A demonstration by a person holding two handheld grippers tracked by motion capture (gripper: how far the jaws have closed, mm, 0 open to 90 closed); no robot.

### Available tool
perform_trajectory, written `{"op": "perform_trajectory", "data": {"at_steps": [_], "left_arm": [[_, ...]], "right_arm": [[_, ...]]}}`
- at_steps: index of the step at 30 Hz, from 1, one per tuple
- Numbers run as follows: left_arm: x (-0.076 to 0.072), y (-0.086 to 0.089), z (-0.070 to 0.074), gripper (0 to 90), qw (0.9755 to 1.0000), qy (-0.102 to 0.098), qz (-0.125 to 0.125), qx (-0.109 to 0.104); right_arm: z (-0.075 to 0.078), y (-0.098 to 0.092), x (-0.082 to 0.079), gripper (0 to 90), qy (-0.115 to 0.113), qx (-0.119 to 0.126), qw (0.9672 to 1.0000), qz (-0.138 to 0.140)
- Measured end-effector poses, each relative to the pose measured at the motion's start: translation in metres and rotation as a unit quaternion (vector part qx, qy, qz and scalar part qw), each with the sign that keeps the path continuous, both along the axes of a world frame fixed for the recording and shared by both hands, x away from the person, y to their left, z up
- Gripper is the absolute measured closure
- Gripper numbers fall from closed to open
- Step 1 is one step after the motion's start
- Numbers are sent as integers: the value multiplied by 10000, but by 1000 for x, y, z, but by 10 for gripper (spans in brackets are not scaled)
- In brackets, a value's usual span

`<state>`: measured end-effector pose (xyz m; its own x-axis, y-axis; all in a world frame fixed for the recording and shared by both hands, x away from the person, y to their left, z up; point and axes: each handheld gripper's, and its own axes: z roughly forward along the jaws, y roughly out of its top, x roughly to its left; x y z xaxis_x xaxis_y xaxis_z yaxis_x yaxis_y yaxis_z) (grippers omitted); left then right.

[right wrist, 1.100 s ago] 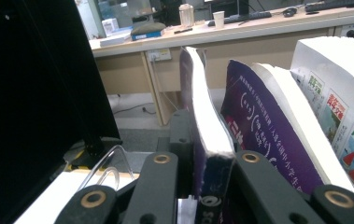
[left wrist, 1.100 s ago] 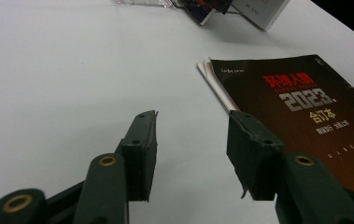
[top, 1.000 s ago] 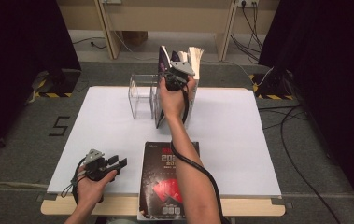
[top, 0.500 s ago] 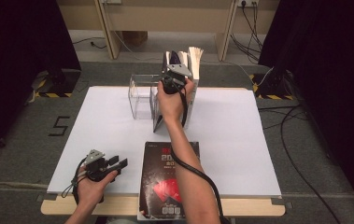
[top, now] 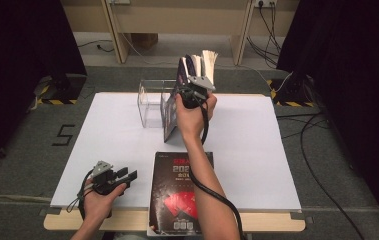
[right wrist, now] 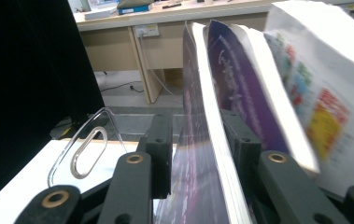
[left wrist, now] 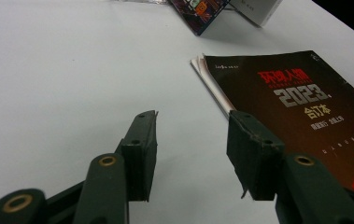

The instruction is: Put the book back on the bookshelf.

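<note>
Magazines (top: 197, 67) are standing upright in the clear rack (top: 152, 102) at twelve o'clock on the table (top: 257, 150), and the right gripper (top: 194, 90) is letting go of the near, dark-covered one (right wrist: 198, 154): its jaws have just been opening and are now standing a little apart with that cover's edge between them, apparently no longer pinching it. By the look of it, this is the release after slotting; the next move is likely to call for backing straight toward six o'clock without tipping the leaning stack. Another magazine (top: 182, 192) is lying flat at six o'clock, overhanging the table's near edge. The left gripper (top: 122, 176) is resting at seven o'clock, jaws spread and empty, with open white tabletop all around it.
</note>
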<state>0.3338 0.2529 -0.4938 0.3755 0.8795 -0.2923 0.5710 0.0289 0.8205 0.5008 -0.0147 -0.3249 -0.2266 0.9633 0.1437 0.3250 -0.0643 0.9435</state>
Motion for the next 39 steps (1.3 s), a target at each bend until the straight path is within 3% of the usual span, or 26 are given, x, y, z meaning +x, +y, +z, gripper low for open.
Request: {"op": "perform_trajectory", "data": {"at_steps": [14, 24, 32, 34, 39], "left_arm": [[0, 0, 0, 523, 10000, -2, 8, -2], [-1, -1, 0, 523, 10000, 3, -8, -9], [-1, 0, 0, 522, 10000, 11, -12, -11], [-1, 0, 0, 522, 10000, 4, -8, -13], [0, -1, 0, 522, 10000, 9, -13, -13]], "right_arm": [[-6, -21, -33, 663, 76, 214, 9997, -51], [-19, -35, -41, 721, 428, 622, 9971, 137], [-23, -26, -33, 790, 749, 548, 9952, 298], [-23, -24, -32, 803, 756, 577, 9951, 271], [-22, -15, -35, 811, 628, 385, 9969, 275]]}}
